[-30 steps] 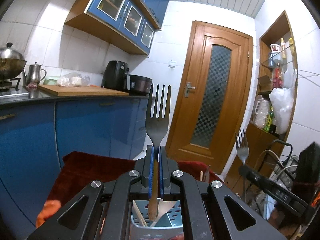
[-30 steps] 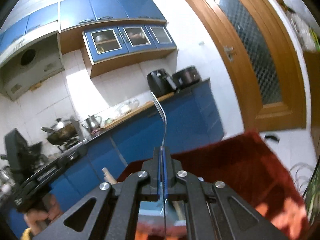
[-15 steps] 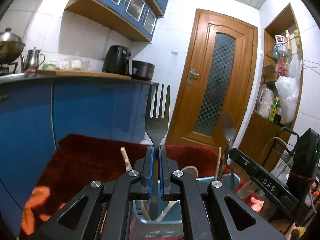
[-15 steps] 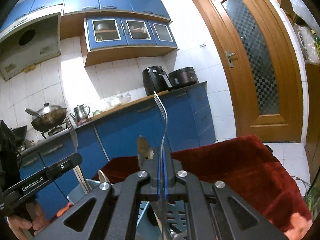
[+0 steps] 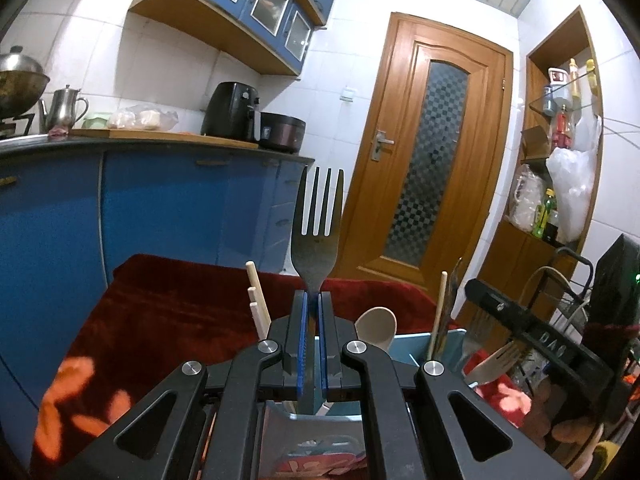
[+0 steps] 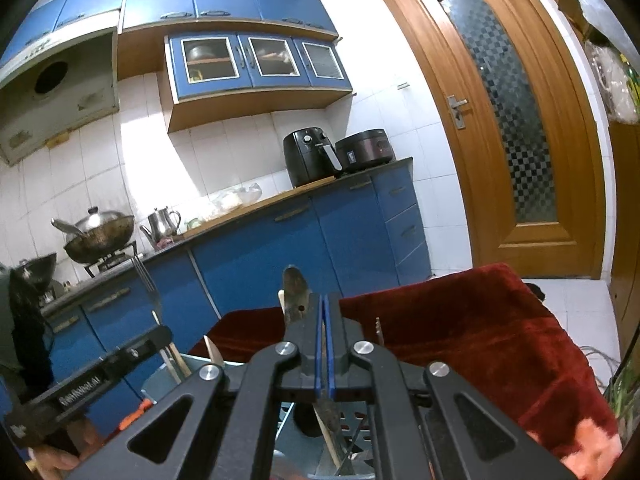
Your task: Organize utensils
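My left gripper [image 5: 314, 294] is shut on a metal fork [image 5: 318, 224], pinched at the neck with its tines upright. Right under it stands a blue-grey utensil holder [image 5: 412, 346] with chopsticks [image 5: 258, 304] and a wooden spoon [image 5: 376, 326]. My right gripper [image 6: 324, 298] is shut over the same holder [image 6: 362, 420]. A thin dark shaft [image 6: 328, 412] runs down from its pads, and no fork head shows above its fingers. A dark utensil [image 6: 296, 292] stands just left of them. In the right wrist view, the left gripper [image 6: 164, 334] and its fork [image 6: 146, 280] are at the left.
The holder sits on a red cloth [image 5: 168, 312] covering the table. A wooden fork [image 5: 494, 358] leans at the holder's right side. Blue cabinets [image 6: 340, 240] and a wooden door [image 5: 424, 168] lie beyond. A person's hand [image 6: 52, 456] holds the left gripper.
Both grippers have sunk toward the holder, and its chopsticks and spoon have come into view. The fork head that rose above the right gripper's fingers is no longer seen there.
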